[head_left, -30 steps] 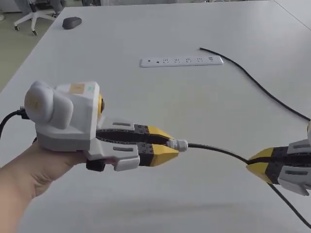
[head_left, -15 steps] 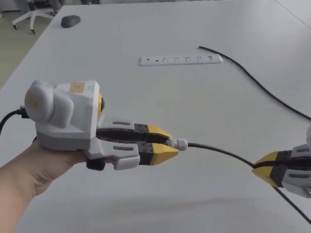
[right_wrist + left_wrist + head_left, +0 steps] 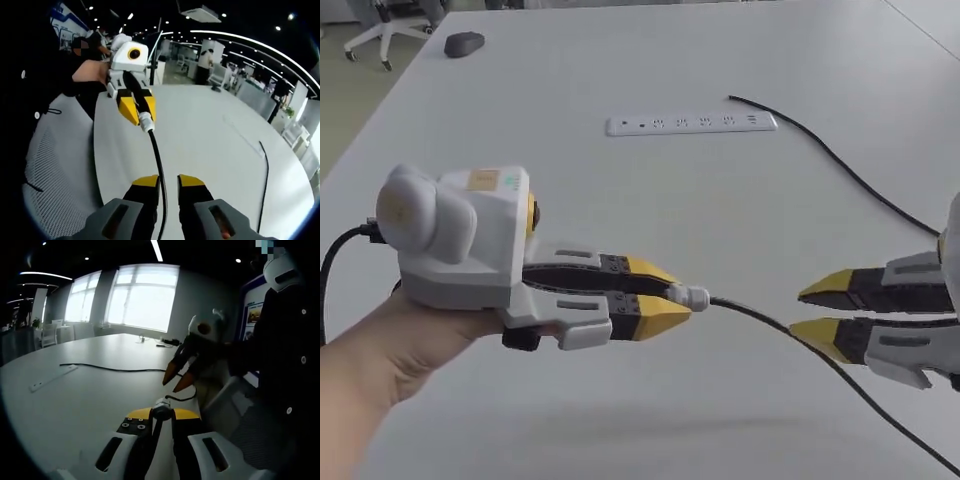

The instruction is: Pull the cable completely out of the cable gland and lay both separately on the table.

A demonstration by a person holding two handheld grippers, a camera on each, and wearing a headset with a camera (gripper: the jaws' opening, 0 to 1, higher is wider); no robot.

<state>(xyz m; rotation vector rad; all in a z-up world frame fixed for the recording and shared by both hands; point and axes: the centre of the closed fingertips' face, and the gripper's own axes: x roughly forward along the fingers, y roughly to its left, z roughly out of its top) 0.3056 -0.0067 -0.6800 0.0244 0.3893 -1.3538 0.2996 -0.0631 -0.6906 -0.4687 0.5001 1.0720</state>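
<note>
Nearest first: got the left hand-held gripper (image 3: pixel 672 300) held up off the table (image 3: pixel 620 210), jaws pinched shut on the white cable gland (image 3: pixel 688 296) right at the tips. Out of the gland's nose, got the black cable (image 3: pixel 760 315) heading right and a bit downward, straight toward the right hand-held gripper (image 3: pixel 798 310). Seeing that one with jaws spread wide, gripping nothing, tips aimed back at the gland and sitting near it but clearly apart. Going by the right gripper view, got the cable threaded through the gap between the two yellow tips, hugging one side; can't tell about actual contact. So basically nose to nose, both lined up along the cable's long axis, with the right one free and straddling the cable. Guessing next up: close on the cable near the gland, then pull straight away from the left along that same line, not sideways. Not out of the gland yet, nothing laid down. Further back on the table: a white power strip (image 3: pixel 692 124), a dark run of cable (image 3: pixel 840 165) curving past its end, and a mouse (image 3: pixel 466 43) way off at the far corner.
</note>
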